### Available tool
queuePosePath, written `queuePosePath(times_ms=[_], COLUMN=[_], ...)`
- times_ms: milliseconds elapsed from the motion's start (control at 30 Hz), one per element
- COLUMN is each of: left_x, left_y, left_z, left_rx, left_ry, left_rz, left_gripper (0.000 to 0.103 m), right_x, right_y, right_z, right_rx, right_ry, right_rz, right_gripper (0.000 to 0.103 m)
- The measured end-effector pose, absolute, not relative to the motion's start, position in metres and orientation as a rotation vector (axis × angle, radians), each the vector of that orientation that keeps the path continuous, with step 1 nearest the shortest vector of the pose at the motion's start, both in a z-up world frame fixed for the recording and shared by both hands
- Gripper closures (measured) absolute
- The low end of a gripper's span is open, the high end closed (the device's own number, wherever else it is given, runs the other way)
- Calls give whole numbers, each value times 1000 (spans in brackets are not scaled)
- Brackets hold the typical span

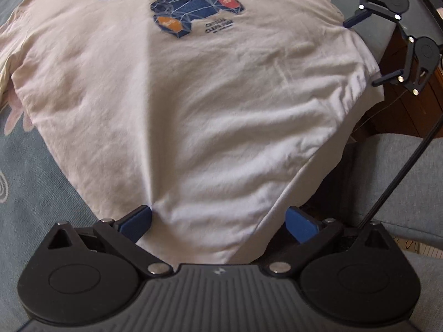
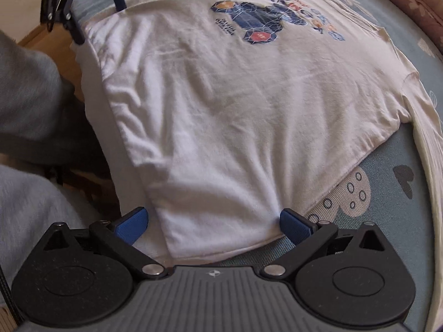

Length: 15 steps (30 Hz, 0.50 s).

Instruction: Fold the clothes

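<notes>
So the white t-shirt point(image 1: 193, 105) is spread print-up across the blue patterned bedspread point(image 2: 387, 182), filling most of both frames. Left gripper point(image 1: 218, 222) and right gripper point(image 2: 213, 221) each sit at a bottom hem corner with jaws spread wide, fabric between them but not pinched, probably lining up to grab the hem and fold it upward.

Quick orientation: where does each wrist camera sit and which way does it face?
Left wrist: behind the left gripper, facing up the white T-shirt from its hem; right gripper shows at far right.
Right wrist: behind the right gripper, facing the shirt's other hem corner; left gripper and a grey sleeve show at left.
Shared: the shirt, its blue print, the patterned bedcover.
</notes>
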<state>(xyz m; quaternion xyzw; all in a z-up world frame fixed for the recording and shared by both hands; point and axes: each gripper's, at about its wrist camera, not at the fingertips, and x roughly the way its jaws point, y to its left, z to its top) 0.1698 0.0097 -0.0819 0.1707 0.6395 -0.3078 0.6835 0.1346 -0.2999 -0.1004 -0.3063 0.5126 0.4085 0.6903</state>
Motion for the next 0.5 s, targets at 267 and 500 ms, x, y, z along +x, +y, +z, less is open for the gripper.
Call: queuePosePath(times_ms=[267, 500], left_x=[226, 302], left_y=[2, -33], left_z=[-54, -65], left_rx=[390, 367], left_ry=[1146, 954], left_rz=[-649, -643], left_gripper=[1, 1], right_x=[175, 241], right_y=[-269, -229], right_z=[-76, -96], right_rx=[-615, -607], right_ry=[976, 901], right_rz=[906, 854], right_gripper=[0, 0])
